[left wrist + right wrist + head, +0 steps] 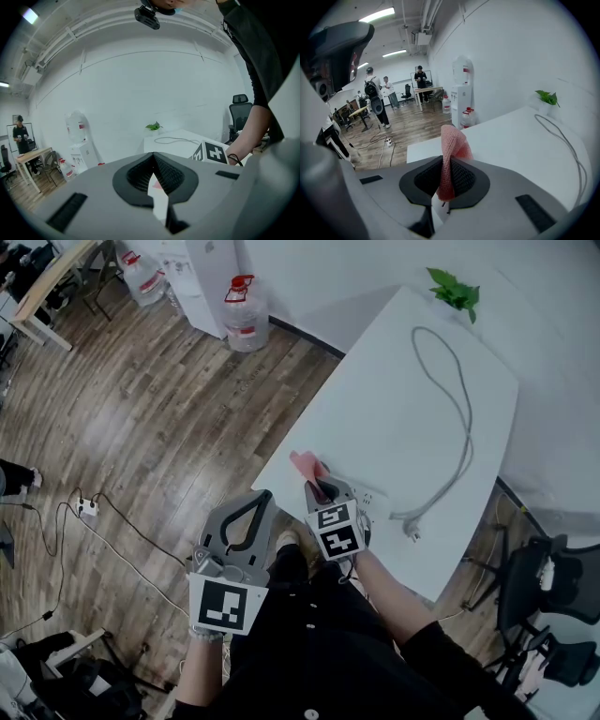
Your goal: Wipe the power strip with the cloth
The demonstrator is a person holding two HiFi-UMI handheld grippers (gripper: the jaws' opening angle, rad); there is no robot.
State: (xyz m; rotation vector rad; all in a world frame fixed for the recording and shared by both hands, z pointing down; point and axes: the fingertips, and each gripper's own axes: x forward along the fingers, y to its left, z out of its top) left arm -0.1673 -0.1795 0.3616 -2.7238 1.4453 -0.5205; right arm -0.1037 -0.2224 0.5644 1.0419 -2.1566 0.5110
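My right gripper (322, 489) is shut on a pink cloth (307, 465), which sticks up from its jaws over the near corner of the white table (394, 418). The same cloth (453, 144) stands folded between the jaws of the right gripper (449, 160). The white power strip (372, 504) lies just right of that gripper, partly hidden by it. Its grey cable (457, 399) loops across the table to a plug (411, 532). My left gripper (247, 513) hangs off the table's edge over the wood floor, shut and holding nothing (153, 155).
A small green plant (457, 289) stands at the table's far corner. Water jugs (246, 313) sit on the floor by the wall. A black office chair (542, 589) is at the right. Another power strip with cables (87, 509) lies on the floor. People (375, 101) stand far off.
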